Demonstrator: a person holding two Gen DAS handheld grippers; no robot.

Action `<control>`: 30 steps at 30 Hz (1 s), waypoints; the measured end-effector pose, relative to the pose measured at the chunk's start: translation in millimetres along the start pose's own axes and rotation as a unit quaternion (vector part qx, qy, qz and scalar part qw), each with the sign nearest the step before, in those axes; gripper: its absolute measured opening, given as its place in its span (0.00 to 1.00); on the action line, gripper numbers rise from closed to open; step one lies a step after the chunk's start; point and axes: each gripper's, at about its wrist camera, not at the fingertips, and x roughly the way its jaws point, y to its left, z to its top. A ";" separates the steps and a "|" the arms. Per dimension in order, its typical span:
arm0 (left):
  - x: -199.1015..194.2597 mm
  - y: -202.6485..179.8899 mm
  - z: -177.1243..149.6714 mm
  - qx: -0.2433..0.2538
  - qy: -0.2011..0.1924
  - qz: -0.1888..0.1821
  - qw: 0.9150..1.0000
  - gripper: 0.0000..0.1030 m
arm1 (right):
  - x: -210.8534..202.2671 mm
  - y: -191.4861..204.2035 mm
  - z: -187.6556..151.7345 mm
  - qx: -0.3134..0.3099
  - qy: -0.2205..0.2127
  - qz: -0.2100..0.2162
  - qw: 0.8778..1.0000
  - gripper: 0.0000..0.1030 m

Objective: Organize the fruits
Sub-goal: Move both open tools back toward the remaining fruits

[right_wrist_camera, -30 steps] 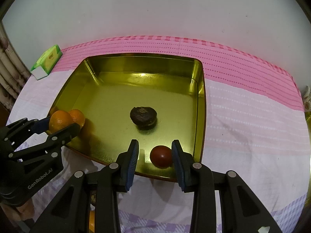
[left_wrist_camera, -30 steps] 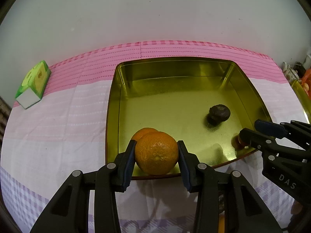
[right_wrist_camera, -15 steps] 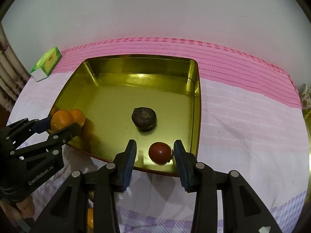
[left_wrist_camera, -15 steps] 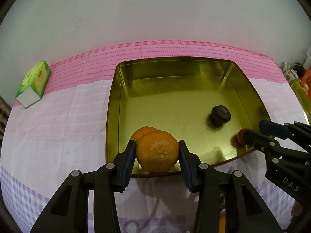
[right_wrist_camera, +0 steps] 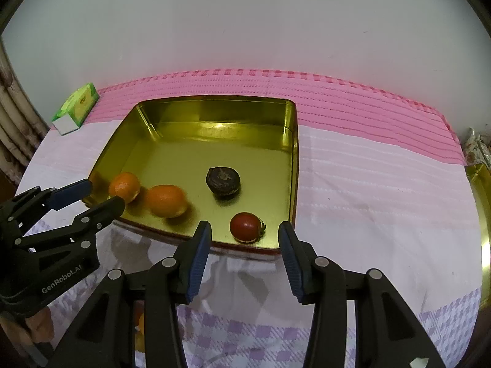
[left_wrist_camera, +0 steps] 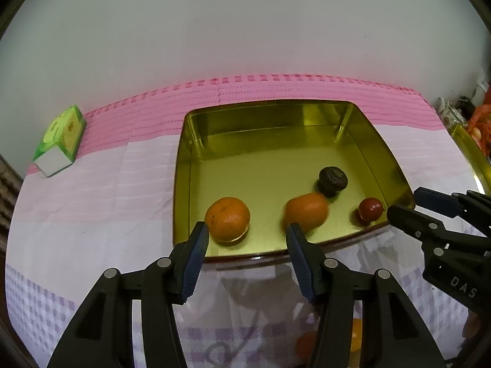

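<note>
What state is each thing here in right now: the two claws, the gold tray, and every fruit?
left gripper: open, holding nothing
right gripper: open, holding nothing
gold tray: on the cloth, four fruits inside
left orange: resting in the tray, free
blurred orange: in the tray, free, seemingly rolling
red fruit: resting in the tray, free
dark fruit: resting mid-tray
green carton: lying on the cloth, outside the tray

Plain white wall behind pink-checked tablecloth.
</note>
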 end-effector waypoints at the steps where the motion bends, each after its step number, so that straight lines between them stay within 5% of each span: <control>1: -2.5 0.4 -1.4 0.000 -0.002 0.002 1.000 0.52 | -2.4 -0.6 -1.8 0.000 -0.001 0.000 1.000 0.42; 16: -31.1 9.7 -55.0 -0.010 0.006 0.018 1.000 0.52 | -31.9 -2.1 -45.4 0.012 -0.005 -0.002 1.000 0.42; 30: -55.7 31.9 -130.4 -0.044 0.033 0.044 0.998 0.52 | -45.2 33.4 -126.5 -0.021 0.042 0.024 0.999 0.42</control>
